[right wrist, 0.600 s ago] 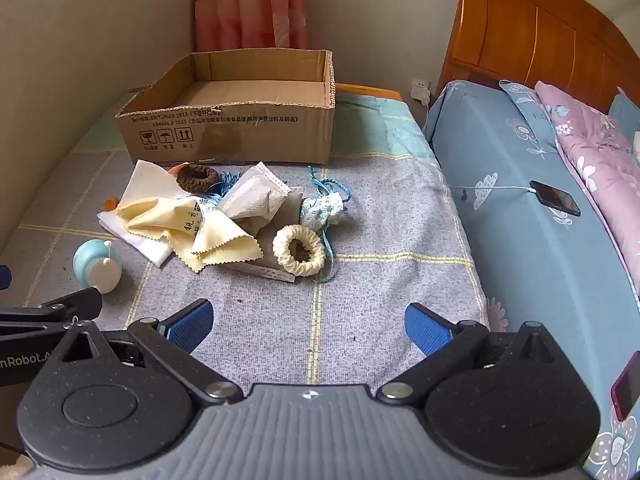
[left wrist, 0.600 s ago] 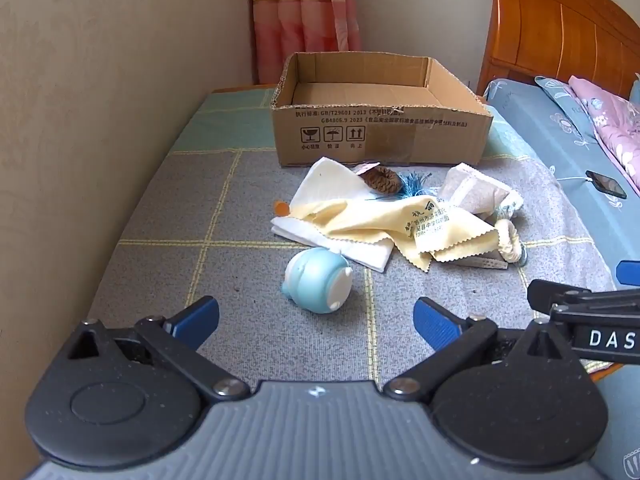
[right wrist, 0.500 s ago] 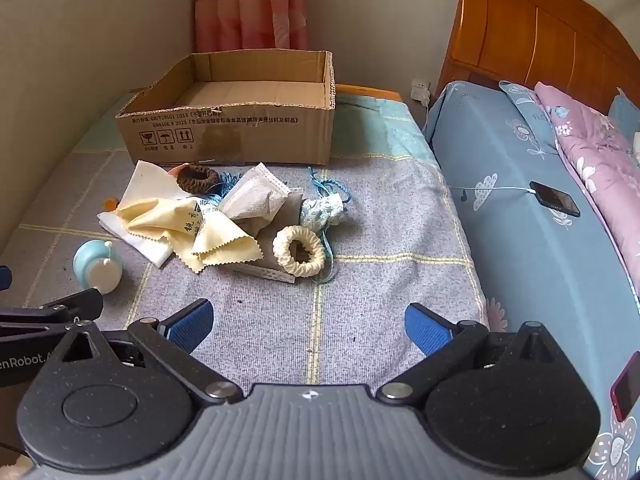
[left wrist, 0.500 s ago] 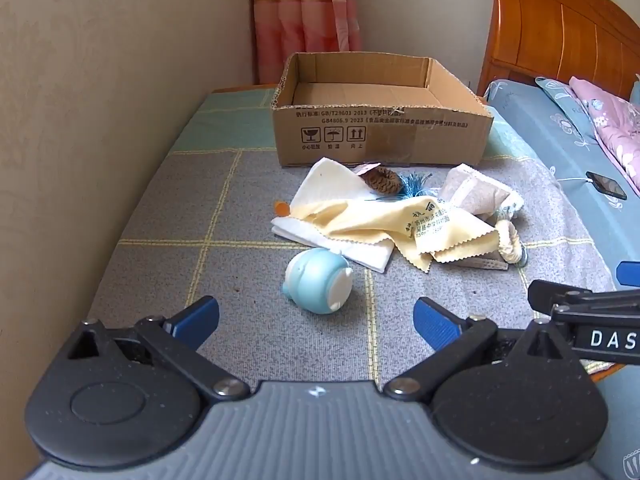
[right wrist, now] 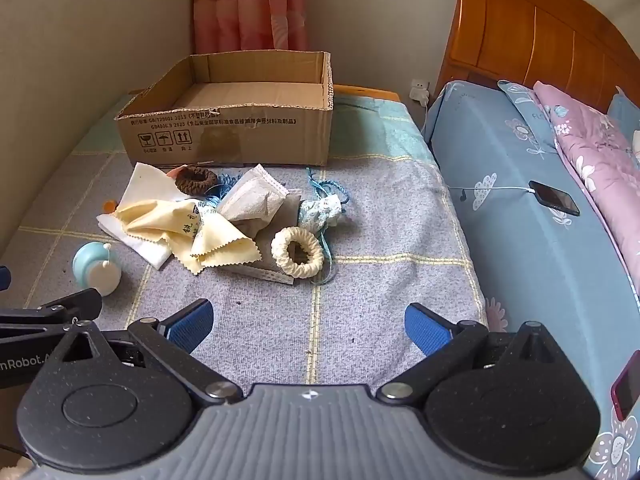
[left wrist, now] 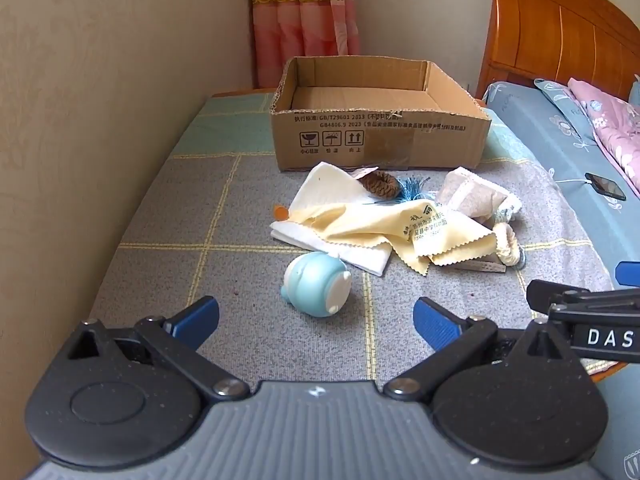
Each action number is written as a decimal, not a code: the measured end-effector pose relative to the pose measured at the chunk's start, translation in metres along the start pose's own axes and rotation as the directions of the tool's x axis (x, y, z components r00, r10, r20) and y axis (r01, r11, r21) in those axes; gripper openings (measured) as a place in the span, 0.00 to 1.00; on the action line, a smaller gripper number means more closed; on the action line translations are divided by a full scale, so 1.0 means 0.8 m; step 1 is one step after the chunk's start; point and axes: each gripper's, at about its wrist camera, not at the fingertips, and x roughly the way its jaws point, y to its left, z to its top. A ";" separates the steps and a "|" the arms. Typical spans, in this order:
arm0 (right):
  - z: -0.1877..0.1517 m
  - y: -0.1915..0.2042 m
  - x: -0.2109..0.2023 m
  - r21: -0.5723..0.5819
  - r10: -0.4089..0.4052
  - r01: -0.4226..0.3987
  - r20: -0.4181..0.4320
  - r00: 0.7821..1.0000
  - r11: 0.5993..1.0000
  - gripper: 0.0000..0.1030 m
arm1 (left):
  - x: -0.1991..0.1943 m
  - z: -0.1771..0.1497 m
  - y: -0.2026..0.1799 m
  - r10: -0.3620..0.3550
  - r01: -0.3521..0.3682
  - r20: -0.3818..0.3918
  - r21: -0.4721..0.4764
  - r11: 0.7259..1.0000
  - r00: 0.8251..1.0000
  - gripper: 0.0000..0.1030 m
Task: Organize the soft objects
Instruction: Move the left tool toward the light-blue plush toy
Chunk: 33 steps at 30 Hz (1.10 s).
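Left wrist view: we find the left hand-held gripper (left wrist: 316, 316) spread wide and holding nothing, its blue pads apart above the cloth-covered surface (left wrist: 168, 208), just short of the light-blue round toy (left wrist: 316, 289). Our right hand-held gripper (right wrist: 308, 322) is likewise wide open and empty. The soft items lie heaped before the open cardboard box (right wrist: 236, 136): yellow cloth (left wrist: 400, 232), brown scrunchie (right wrist: 196, 180). Only the right wrist view shows the cream scrunchie (right wrist: 297, 257) fully, and the blue patterned pouch (right wrist: 320, 212).

Pale yellow cloth (left wrist: 384, 228), cream scrunchie (right wrist: 297, 251), brown cardboard box (left wrist: 380, 140).
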 end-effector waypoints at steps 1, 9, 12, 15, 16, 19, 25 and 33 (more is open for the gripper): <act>0.000 0.000 0.000 0.000 -0.001 0.001 0.001 1.000 1.000 1.00 | 0.000 0.000 0.000 -0.001 0.001 0.000 -0.001 1.000 1.000 1.00; 0.002 0.000 -0.001 -0.003 -0.002 0.002 0.002 1.000 1.000 1.00 | 0.000 0.001 0.000 -0.001 0.001 0.002 0.000 1.000 1.000 1.00; 0.002 0.000 -0.002 -0.004 -0.004 0.004 0.003 1.000 1.000 1.00 | 0.000 0.002 0.000 0.000 0.000 0.005 0.001 1.000 1.000 1.00; 0.004 0.000 -0.002 -0.002 -0.005 0.005 0.005 1.000 1.000 1.00 | -0.001 0.003 0.000 0.001 -0.001 0.009 0.001 1.000 1.000 1.00; 0.004 0.000 -0.002 -0.002 -0.005 0.005 0.006 1.000 1.000 1.00 | -0.001 0.003 -0.001 0.001 -0.001 0.010 0.001 1.000 1.000 1.00; 0.005 -0.001 -0.003 -0.003 -0.007 0.007 0.008 1.000 1.000 1.00 | 0.000 0.003 -0.001 0.001 -0.001 0.010 0.003 1.000 1.000 1.00; 0.005 -0.001 -0.003 -0.003 -0.006 0.006 0.012 1.000 1.000 1.00 | -0.001 0.003 -0.001 0.003 -0.003 0.011 0.001 1.000 1.000 0.99; 0.006 -0.001 -0.002 -0.001 -0.007 0.007 0.013 1.000 1.000 1.00 | 0.000 0.004 -0.001 0.005 -0.005 0.013 0.003 1.000 1.000 1.00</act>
